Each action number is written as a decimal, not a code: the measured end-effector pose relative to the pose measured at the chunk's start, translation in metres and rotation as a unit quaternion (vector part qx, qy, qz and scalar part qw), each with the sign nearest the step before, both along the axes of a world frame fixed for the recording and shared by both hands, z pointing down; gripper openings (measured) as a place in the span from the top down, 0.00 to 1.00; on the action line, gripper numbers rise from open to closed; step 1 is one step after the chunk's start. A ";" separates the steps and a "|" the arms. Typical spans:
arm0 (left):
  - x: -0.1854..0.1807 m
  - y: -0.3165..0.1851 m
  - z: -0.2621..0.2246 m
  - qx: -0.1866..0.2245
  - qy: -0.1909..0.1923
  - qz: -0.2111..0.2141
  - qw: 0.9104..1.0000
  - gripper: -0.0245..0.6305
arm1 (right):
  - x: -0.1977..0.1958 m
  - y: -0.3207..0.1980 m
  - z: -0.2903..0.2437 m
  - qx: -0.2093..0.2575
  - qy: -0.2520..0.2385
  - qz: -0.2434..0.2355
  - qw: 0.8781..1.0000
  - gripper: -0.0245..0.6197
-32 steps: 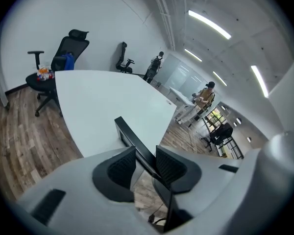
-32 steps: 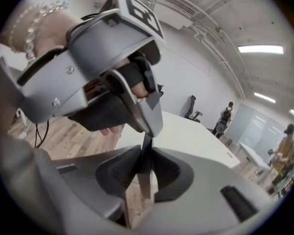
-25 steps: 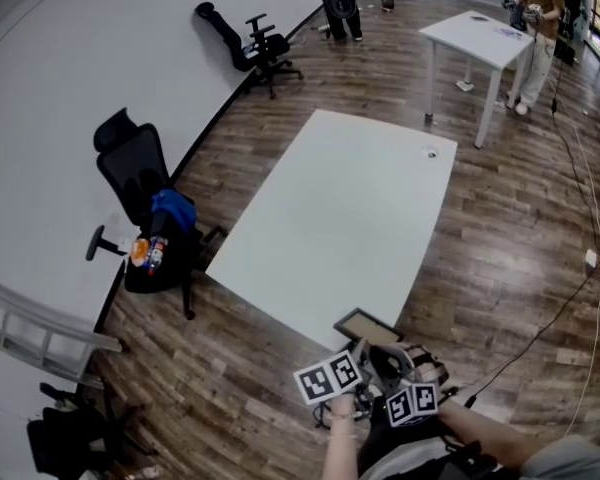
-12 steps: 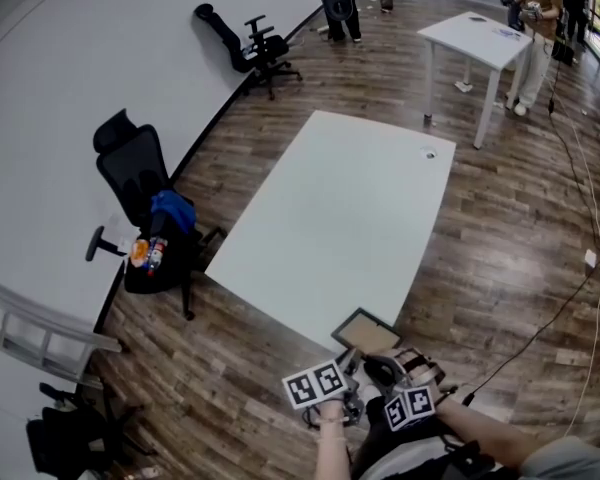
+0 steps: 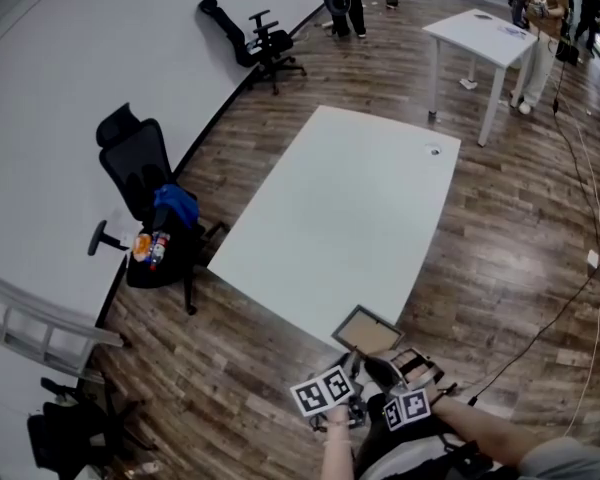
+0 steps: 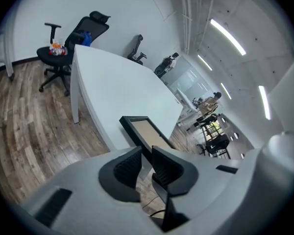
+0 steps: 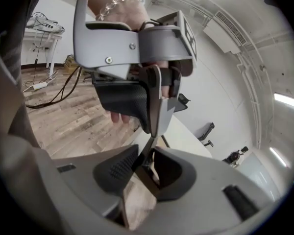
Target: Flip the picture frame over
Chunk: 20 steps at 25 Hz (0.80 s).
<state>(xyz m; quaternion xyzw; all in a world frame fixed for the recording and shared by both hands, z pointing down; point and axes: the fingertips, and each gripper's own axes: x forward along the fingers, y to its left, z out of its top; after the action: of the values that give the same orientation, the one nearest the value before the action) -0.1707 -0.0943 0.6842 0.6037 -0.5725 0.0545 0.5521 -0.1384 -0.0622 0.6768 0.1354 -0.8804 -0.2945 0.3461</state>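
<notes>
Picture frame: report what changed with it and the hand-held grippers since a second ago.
The left hand-held gripper has just been closing and now clamps the picture frame by its edge; the right hand-held gripper has just been opening, frame between its jaws. The left one slid toward the person. The frame stays at the table edge.

I am looking out over a dark wood-plank floor (image 5: 510, 258) running up to a plain white wall (image 5: 70, 78). A large white table (image 5: 340, 228) is standing mid-room, a black office chair (image 5: 140, 158) is sitting near the wall, and a second black chair (image 5: 255, 40) farther along. A smaller white table (image 5: 480, 33) is standing at the far end, a cable (image 5: 545, 320) is trailing across the boards, and ceiling light strips (image 6: 228, 31) are glowing overhead
</notes>
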 end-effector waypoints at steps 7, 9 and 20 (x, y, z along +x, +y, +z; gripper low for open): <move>-0.005 -0.010 -0.014 0.093 -0.043 -0.002 0.995 0.86 | 0.000 0.005 0.020 -0.020 0.002 -0.003 1.000 0.76; 0.003 -0.020 -0.015 0.114 -0.087 0.034 0.989 0.86 | 0.000 0.006 0.026 -0.050 -0.003 0.001 0.999 0.74; 0.009 -0.028 0.020 0.078 -0.138 0.069 0.985 0.89 | 0.000 0.003 0.006 -0.220 -0.115 0.008 0.969 0.71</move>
<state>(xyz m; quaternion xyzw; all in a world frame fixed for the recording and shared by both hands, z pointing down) -0.1616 -0.1220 0.7042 0.6695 -0.6028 0.1305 0.4140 -0.1385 -0.0590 0.6824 0.0957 -0.9564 -0.0730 0.2662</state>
